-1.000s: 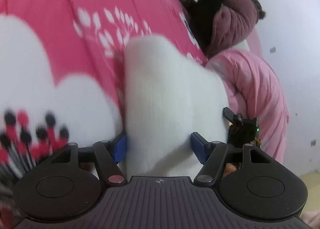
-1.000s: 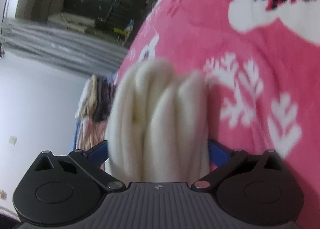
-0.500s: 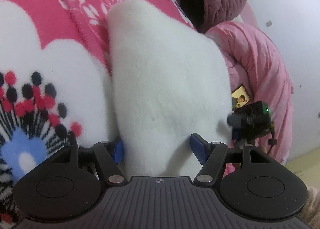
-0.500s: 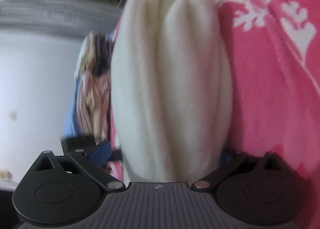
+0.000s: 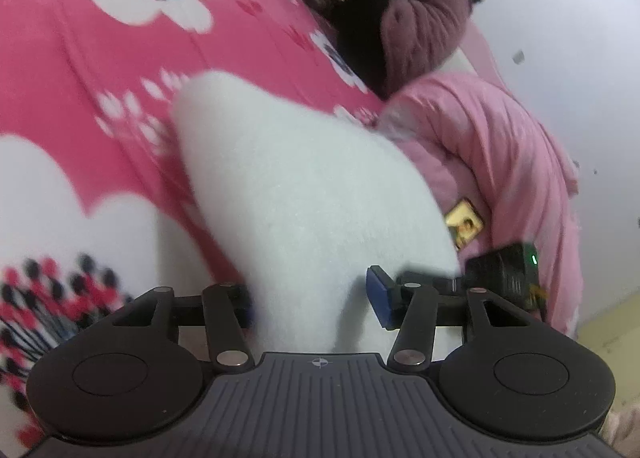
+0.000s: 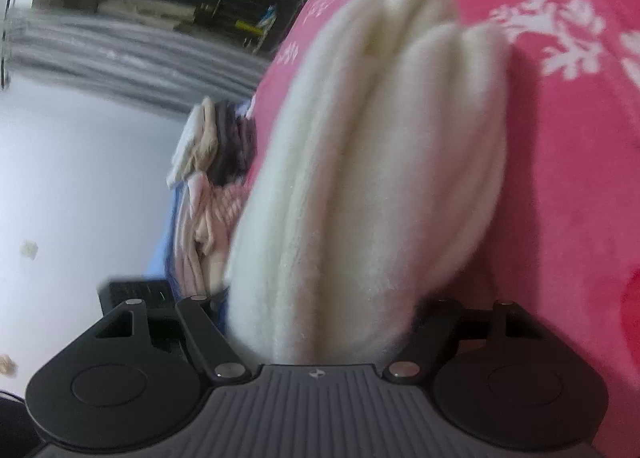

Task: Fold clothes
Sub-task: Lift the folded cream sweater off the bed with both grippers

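Garment, white fluffy, bunched on the pink flowered bed | left gripper jaws closing, fabric between them, right pad looks clear of it | right gripper jaws closing around the thick folds, pads hidden | pink quilt behind

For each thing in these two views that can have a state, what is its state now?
White garment: folded into thick layers, between the jaws of both grippers.
Left gripper: jaws closing, garment between them.
Right gripper: jaws closing, garment between them.
Blanket: spread flat under the garment.
Pink quilt: bunched up.
Clothes pile: stacked, not neat.
Black device: green light on.
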The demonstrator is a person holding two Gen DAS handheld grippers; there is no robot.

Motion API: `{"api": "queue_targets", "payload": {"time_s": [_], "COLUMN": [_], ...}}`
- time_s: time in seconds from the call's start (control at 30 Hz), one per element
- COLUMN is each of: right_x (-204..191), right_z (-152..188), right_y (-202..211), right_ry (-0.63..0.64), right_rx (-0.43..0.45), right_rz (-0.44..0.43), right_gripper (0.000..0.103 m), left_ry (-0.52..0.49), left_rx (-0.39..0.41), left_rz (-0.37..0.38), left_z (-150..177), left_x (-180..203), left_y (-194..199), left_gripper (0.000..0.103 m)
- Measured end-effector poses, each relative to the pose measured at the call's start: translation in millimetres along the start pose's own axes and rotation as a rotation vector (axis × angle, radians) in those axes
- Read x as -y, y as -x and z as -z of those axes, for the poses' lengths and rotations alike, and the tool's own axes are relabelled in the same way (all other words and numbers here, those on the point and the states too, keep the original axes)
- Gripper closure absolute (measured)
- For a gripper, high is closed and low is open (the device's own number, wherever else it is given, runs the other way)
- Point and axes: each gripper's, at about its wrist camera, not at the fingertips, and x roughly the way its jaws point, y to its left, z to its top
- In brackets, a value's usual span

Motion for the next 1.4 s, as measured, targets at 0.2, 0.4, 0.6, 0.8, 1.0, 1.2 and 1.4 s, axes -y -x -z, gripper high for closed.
{"api": "queue_targets", "payload": {"time_s": [0.2, 0.4, 0.6, 0.8, 1.0, 1.2, 1.4], "right_x": [15.7, 34.8, 51.2, 56.3, 66.5, 56.6, 46.1], "right_z": [-3.3, 1.8, -2.2, -8.7, -15.6, -2.0, 12.2], "right_y": [3.2, 3.9, 19.3, 44.7, 24.3, 13.1, 8.6], "right_ry": [-0.054, -0.172, -0.280, -0.311, -0.362, -0.214, -0.191], "right_rx": [-0.041, 0.007, 0.058, 0.199, 0.261, 0.162, 0.142], "right_rz": [0.048, -0.005, -0.042, -0.031, -0.059, -0.027, -0.019], "right_gripper": [0.022, 0.021, 0.020, 0.002, 0.000, 0.000, 0.005], "left_ry": [-0.002, 0.036, 0.057, 0.048, 0.056, 0.060, 0.047], "left_rx": [-0.041, -0.054, -0.072, -0.077, -0.074, -0.059, -0.043], "left_rz": [-0.044, -0.036, -0.024, -0.030, -0.019, -0.010, -0.026], "left_z": [8.5, 1.4, -5.4, -8.4, -10.1, -7.5, -6.9], "left_x": [-19.8, -29.2, -28.5, -24.3, -25.8, -27.7, -22.2], "left_y": [-8.6, -15.4, -22.7, -25.8, -29.9, -30.6, -30.0], "left_gripper": [0.043, 0.040, 0.038, 0.038, 0.037, 0.037, 0.040]}}
